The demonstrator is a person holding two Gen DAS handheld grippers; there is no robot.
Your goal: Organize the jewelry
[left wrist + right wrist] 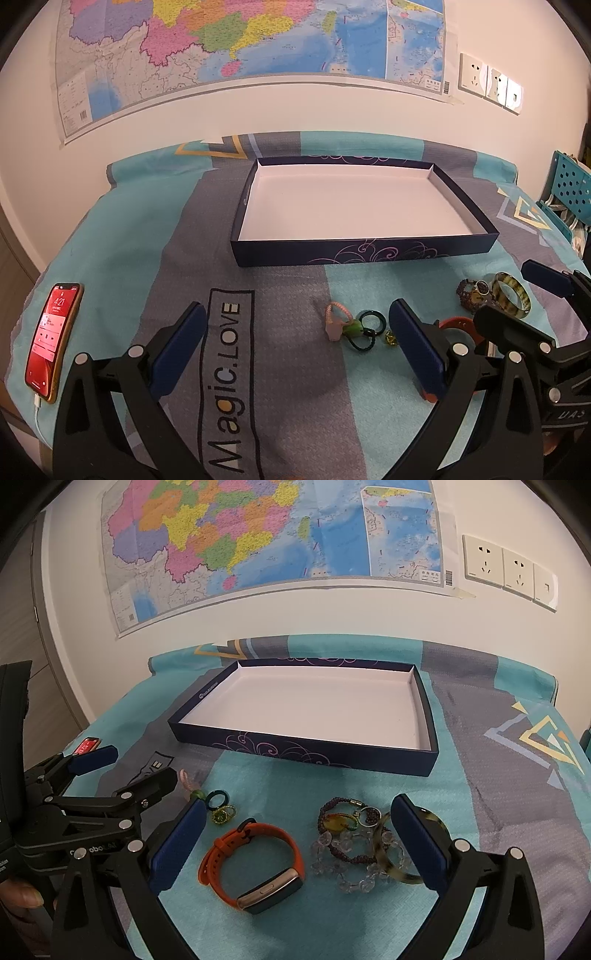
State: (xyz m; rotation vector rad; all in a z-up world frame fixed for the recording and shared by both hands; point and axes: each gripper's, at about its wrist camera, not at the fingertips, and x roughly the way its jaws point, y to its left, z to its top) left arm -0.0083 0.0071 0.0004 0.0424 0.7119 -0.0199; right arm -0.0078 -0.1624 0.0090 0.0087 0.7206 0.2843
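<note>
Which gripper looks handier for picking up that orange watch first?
The right gripper. It is open, and the orange watch lies between its fingers. The left gripper is open over bare cloth beside the small rings.

Empty navy box (306, 746) open, orange watch (255, 860), bracelets (354, 845), rings (217, 800) lying before it

You're in a home, likely a bedroom: a patterned teal-and-grey sheet (122, 266) covers the surface before you, a paper wall map (240, 40) hangs at 12 o'clock, household sockets (506, 570) sit at 2 o'clock, and a phone (53, 339) charges at 9 o'clock.
</note>
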